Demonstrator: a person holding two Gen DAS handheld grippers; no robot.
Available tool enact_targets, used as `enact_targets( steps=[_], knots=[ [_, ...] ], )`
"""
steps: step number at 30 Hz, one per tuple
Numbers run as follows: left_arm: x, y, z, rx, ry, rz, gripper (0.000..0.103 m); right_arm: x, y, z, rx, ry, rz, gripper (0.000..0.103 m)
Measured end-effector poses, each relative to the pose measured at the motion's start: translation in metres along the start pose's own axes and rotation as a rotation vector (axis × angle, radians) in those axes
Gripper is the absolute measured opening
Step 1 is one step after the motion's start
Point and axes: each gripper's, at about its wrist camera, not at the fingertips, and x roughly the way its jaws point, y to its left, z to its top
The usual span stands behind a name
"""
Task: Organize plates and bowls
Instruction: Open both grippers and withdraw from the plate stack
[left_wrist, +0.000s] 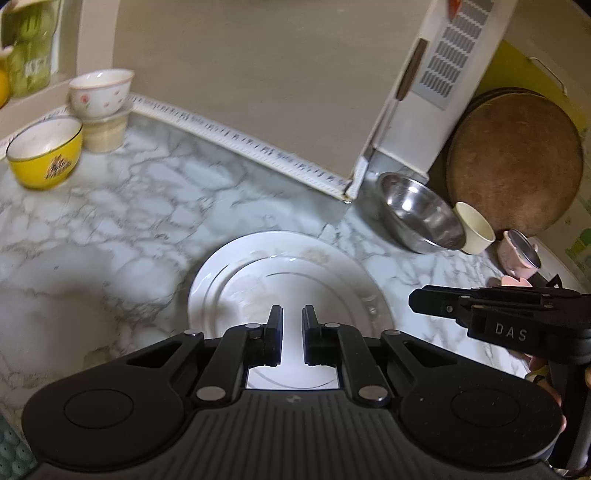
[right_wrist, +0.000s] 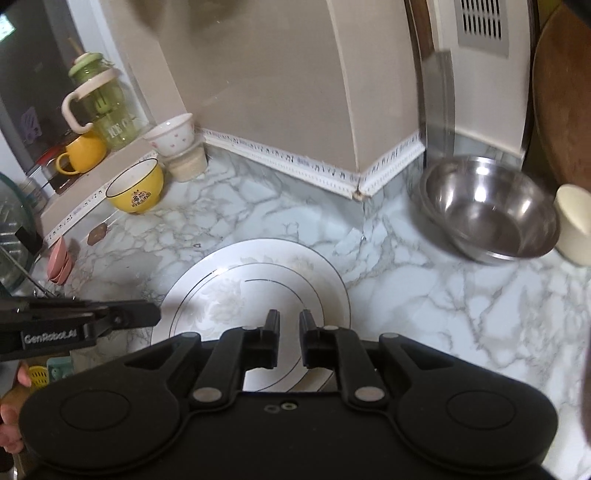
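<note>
A white plate with thin gold rings lies flat on the marble counter. My left gripper hovers over its near half, shut to a narrow slit with nothing between the fingers. My right gripper hangs over the same plate, also shut and empty. Each shows in the other's view: the right gripper by the plate's right rim, the left gripper by its left rim. A steel bowl sits at the right, a yellow bowl at the left.
A flowered white bowl rests on a beige cup in the corner. A cream cup, pink cup and round wooden board crowd the right. Small pink dishes, a yellow mug and a green bottle stand left.
</note>
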Motion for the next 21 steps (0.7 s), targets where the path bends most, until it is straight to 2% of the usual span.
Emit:
enact_targets(
  steps=[5,9,11,13,16,17,18,19,20,21],
  knots=[
    [-0.004,-0.018,0.001,0.045,-0.025,-0.014,0.011,-0.019,0.002,-0.004,-0.012,-0.045,-0.027,0.014],
    [-0.004,-0.031,0.002,0.079,-0.036,-0.028,0.011,-0.033,-0.002,-0.008,0.000,-0.081,-0.050,0.021],
    [-0.004,-0.037,0.002,0.088,-0.038,-0.036,0.011,-0.039,-0.005,-0.010,0.008,-0.095,-0.062,0.032],
    [-0.002,-0.043,0.002,0.098,-0.038,-0.039,0.012,-0.044,-0.008,-0.012,0.019,-0.112,-0.073,0.059],
    [0.000,-0.052,0.001,0.121,-0.036,-0.045,0.016,-0.053,-0.013,-0.016,0.034,-0.128,-0.094,0.069],
    [0.001,-0.056,0.001,0.128,-0.039,-0.050,0.024,-0.055,-0.015,-0.017,0.041,-0.132,-0.103,0.071],
    [0.000,-0.059,0.001,0.135,-0.046,-0.053,0.037,-0.058,-0.018,-0.018,0.049,-0.138,-0.115,0.077],
    [0.000,-0.063,0.001,0.140,-0.055,-0.056,0.046,-0.061,-0.020,-0.019,0.056,-0.145,-0.124,0.082],
    [-0.002,-0.067,0.001,0.146,-0.071,-0.061,0.065,-0.065,-0.024,-0.021,0.060,-0.152,-0.129,0.084],
    [-0.003,-0.071,0.001,0.152,-0.092,-0.068,0.074,-0.068,-0.027,-0.022,0.063,-0.159,-0.139,0.084]
  ],
)
